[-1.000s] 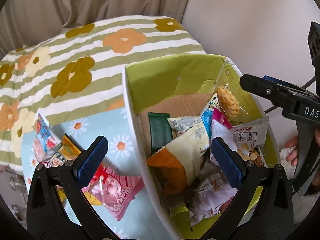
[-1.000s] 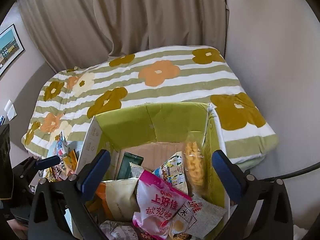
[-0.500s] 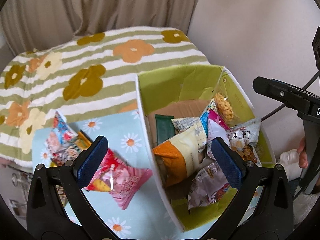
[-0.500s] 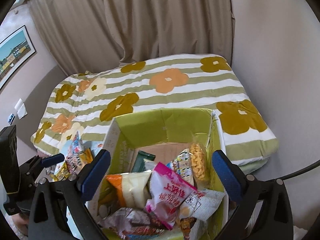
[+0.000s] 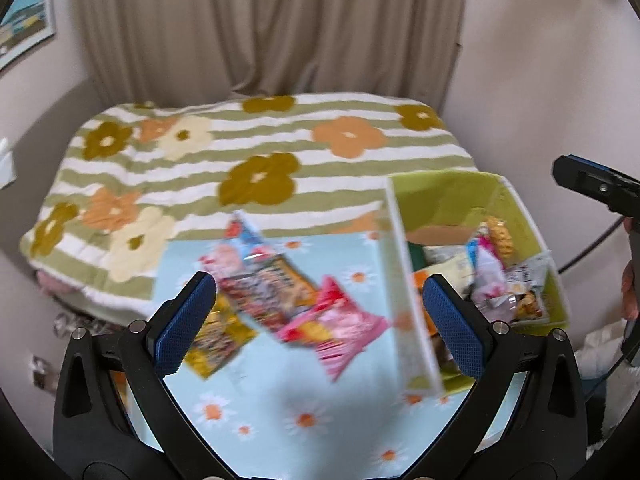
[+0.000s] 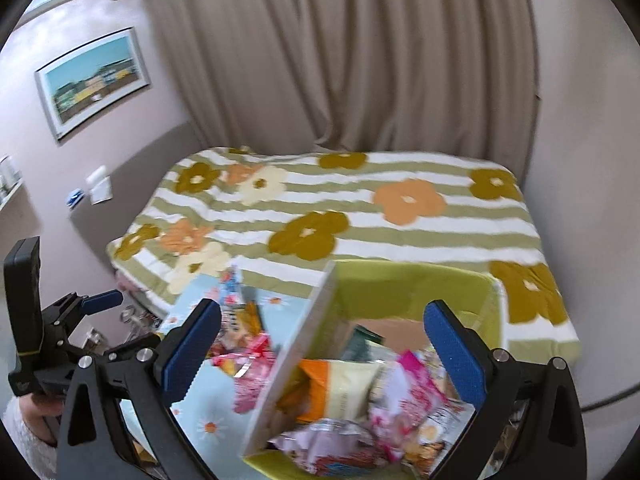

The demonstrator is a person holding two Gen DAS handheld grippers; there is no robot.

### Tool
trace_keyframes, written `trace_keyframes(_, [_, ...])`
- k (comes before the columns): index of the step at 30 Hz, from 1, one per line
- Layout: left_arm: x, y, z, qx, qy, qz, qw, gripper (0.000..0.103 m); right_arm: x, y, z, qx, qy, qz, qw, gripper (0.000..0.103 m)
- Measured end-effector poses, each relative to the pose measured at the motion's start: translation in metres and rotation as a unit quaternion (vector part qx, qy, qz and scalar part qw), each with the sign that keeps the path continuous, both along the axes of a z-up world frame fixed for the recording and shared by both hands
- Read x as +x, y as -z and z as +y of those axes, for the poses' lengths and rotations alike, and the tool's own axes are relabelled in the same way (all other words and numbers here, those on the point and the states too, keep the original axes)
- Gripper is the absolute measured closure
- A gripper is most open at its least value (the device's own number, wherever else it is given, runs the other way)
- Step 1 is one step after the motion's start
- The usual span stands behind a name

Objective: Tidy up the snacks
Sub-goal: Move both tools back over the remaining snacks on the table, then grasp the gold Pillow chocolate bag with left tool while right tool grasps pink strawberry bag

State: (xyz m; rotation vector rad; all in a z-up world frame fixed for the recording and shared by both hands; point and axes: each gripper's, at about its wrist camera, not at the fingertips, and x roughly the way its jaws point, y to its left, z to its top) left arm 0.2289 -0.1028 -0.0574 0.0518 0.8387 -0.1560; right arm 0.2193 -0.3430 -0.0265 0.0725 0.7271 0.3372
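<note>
Pulled back and swung leftward since a second ago: left gripper (image 5: 318,312), formerly over the box wall, now over the loose packets; right gripper (image 6: 322,350) likewise raised, with more curtain (image 6: 360,60) and wall in sight. Both frames blurred by motion.

Left gripper found with jaws wide apart, holding nothing. Right gripper found the same, jaws spread, nothing between them, above the box (image 6: 416,288).

Green box (image 5: 448,196) seen on the blue daisy cloth (image 5: 320,408), at its right side, on the striped flowered bedspread (image 5: 256,148). Filled with snack packets: orange-and-cream bag (image 6: 340,388), pink bag (image 6: 408,396), dark green packet (image 6: 362,344), others too blurred to identify.

Outside the box, to its left on the cloth: pink packet (image 5: 340,324), yellow packet (image 5: 216,340) partly behind the left finger, brown-orange packet (image 5: 268,284), red-and-blue packet (image 5: 240,236). Overlapping one another, apart from the box wall.

Framed picture (image 6: 94,80) noted on the wall.
</note>
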Motion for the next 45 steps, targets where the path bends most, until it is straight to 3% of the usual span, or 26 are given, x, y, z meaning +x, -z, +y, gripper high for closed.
trace_keyframes(9, [-0.015,0.012,0.089,0.003,-0.047,0.007,0.9989,0.000,-0.001,0.012,0.074,-0.025,-0.048,-0.004,0.999,0.002])
trace_keyframes(15, [0.002,0.040,0.136,-0.001,-0.023,0.046,0.9987,0.000,0.010,0.044,0.124,-0.038,-0.061,0.037,0.997,0.002])
trace_keyframes(22, [0.025,0.084,0.169,0.023,0.037,0.098,0.9942,0.000,0.021,0.100,0.175,-0.108,-0.088,0.093,0.986,0.002])
trace_keyframes(28, [0.047,0.129,0.176,0.032,0.101,0.134,0.9853,0.000,0.030,0.151,0.202,-0.193,-0.110,0.140,0.965,0.002])
trace_keyframes(36, [0.069,0.193,0.149,0.062,0.183,0.163,0.9675,0.000,0.048,0.204,0.207,-0.249,-0.103,0.200,0.942,0.002])
trace_keyframes(39, [0.076,0.216,0.142,0.076,0.195,0.178,0.9615,0.001,0.051,0.218,0.210,-0.271,-0.111,0.214,0.932,0.002])
trace_keyframes(45, [0.088,0.241,0.137,0.074,0.193,0.197,0.9584,0.001,0.055,0.240,0.215,-0.301,-0.119,0.226,0.919,0.002])
